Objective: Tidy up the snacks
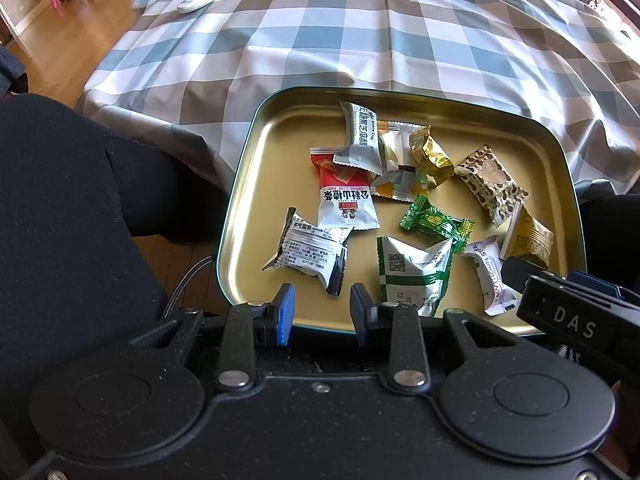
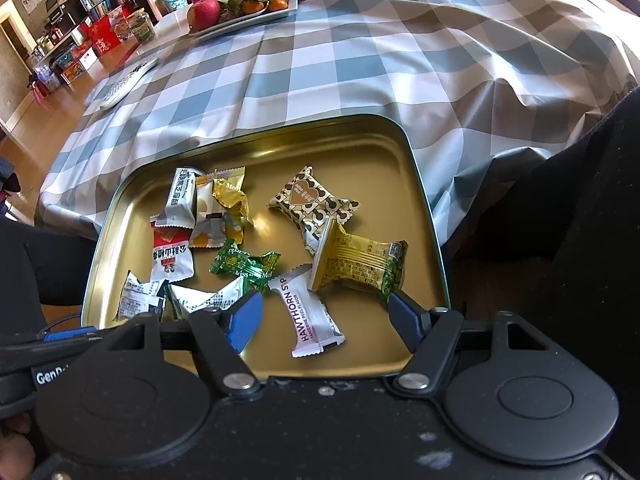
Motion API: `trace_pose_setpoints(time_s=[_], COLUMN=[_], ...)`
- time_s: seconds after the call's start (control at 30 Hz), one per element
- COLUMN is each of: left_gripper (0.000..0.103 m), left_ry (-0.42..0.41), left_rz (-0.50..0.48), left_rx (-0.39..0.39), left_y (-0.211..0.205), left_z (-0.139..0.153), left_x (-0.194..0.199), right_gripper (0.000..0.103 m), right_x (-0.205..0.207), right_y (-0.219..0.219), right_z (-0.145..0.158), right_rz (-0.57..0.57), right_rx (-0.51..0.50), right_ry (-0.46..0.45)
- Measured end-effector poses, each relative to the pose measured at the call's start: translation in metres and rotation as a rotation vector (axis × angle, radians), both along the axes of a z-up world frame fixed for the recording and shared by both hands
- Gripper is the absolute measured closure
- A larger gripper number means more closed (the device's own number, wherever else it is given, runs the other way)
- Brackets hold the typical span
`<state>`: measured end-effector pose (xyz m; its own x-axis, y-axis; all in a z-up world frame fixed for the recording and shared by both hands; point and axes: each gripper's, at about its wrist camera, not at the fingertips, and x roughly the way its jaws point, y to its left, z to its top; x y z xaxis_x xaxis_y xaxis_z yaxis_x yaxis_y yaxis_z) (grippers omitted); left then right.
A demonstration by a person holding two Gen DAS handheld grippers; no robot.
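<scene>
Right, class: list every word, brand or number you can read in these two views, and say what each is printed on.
"HAWTHORN": white stick snack.
"DAS": right claw body.
"GenD", cut off: left claw body.
"Me", partly hidden: gold candy.
Chinese characters, legible: red-white packet.
Small print on the grey packet and gold packet: too small to read.

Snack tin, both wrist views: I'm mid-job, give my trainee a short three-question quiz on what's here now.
1. True or false: the right gripper is shut on the Hawthorn packet.
2. Which packet touches the heart-print packet? A) gold biscuit packet B) green candy C) red-and-white packet
3. Fill in: the left gripper hangs over the tin's ____ rim.

Key: 1 false, open around it. 2 A. 3 near.
</scene>
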<state>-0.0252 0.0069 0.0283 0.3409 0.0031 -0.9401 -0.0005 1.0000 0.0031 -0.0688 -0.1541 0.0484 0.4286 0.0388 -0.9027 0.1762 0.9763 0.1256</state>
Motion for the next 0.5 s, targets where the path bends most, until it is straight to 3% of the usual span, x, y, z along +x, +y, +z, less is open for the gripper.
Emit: trace_pose_setpoints(time_s=[0.5], left_gripper=[0.062], left_ry=[0.011], left_rz=[-0.003], left_rx=[0.000], left_y=[-0.0002], left_z=[-0.0061], left_x=[0.0000], right_gripper=[0.030], right_x=[0.0016], right_y=[0.0032], right_z=[-0.0025], right_rz=[0.011], right_rx=[-0.001], right_ry=[0.003])
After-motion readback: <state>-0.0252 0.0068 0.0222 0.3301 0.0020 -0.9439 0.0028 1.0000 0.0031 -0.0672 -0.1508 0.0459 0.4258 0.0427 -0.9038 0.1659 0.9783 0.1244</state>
